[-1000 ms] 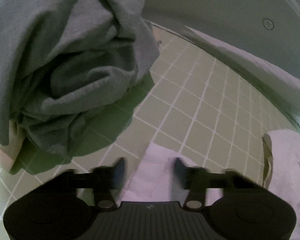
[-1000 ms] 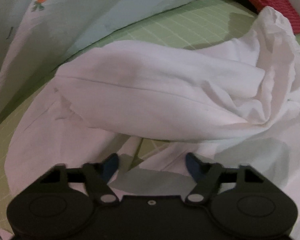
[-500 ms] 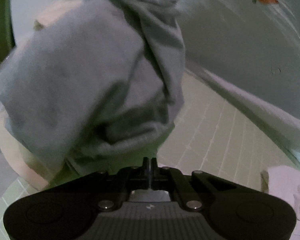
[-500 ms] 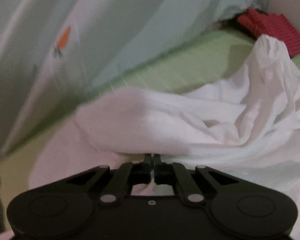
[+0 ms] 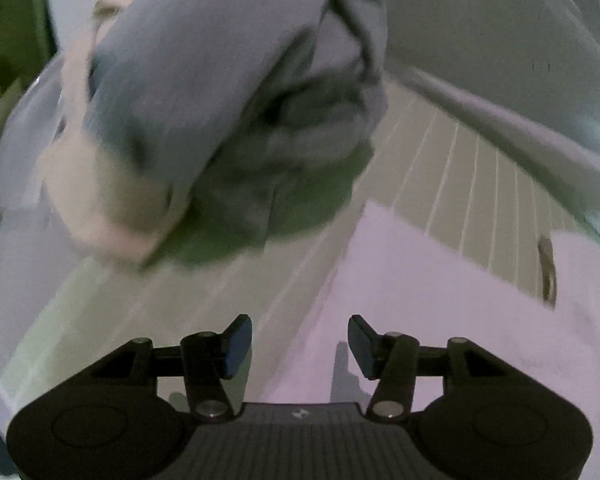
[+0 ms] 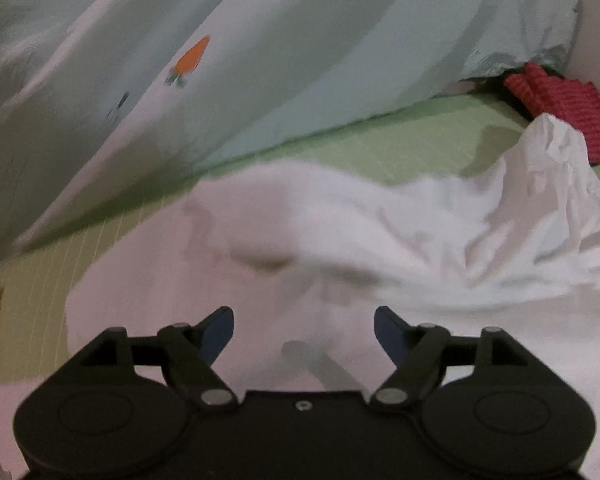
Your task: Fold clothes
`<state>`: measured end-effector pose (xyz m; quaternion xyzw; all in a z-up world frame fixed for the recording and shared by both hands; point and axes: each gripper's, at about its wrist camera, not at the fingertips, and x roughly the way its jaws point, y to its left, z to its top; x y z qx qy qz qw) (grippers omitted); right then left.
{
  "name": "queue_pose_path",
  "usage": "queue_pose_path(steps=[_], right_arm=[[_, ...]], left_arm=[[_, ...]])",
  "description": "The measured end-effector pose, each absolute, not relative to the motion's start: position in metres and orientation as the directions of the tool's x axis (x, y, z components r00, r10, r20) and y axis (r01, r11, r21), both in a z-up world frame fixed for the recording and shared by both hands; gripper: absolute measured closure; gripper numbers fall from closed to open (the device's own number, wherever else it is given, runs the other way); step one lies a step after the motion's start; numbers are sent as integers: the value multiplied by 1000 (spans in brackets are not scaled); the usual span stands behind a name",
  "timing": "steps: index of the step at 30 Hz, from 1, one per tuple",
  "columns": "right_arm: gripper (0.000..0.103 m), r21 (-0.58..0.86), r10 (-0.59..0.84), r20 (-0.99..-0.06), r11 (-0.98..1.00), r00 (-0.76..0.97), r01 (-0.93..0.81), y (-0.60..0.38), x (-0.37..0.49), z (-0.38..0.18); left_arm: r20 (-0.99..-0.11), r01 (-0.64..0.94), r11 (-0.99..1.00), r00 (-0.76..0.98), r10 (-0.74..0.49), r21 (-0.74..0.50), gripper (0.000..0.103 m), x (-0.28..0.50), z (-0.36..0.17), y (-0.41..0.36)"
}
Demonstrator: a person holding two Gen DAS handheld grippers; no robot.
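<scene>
White garment point(image 6: 340, 248) lies crumpled, long axis lower left to upper right; right gripper point(image 6: 304, 332) and left gripper point(image 5: 298, 340) hover level, spread wide, empty.

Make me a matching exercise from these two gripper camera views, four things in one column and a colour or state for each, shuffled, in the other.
Column one:
1. crumpled cotton garment in front of the right gripper
2. bunched-up sweatshirt ahead of the left gripper
3. ribbed knit cloth at the far right
4. small printed carrot on the pale bedsheet

Column two:
A. orange
B. grey
C. white
D. red

Pairs: 1-C, 2-B, 3-D, 4-A
</scene>
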<state>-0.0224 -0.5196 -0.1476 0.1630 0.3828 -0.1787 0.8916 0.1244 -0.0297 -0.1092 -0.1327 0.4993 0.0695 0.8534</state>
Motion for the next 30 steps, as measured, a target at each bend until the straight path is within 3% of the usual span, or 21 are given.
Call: queue_pose_path(steps=[7,9,18,30], right_arm=[[23,157,-158,-776,889,611,429,-511,-80,-162],[18,144,-163,-779,893,605,426,-511,-96,-161],[3,143,-200,-755,879,625,454,-550,-143,-148],[0,155,-219,-741,864,635,478,-661,-164,-136]], left_arm=[[-886,-242,958,462,-28,-156,47,79,-114,-39],[-883,-223,963,468,-31,-152,42,70,-111,-46],[-867,-107,989,498,-38,-105,37,49,-97,-111],[-855,-78,991,516,-51,-106,29,41,-79,-223]])
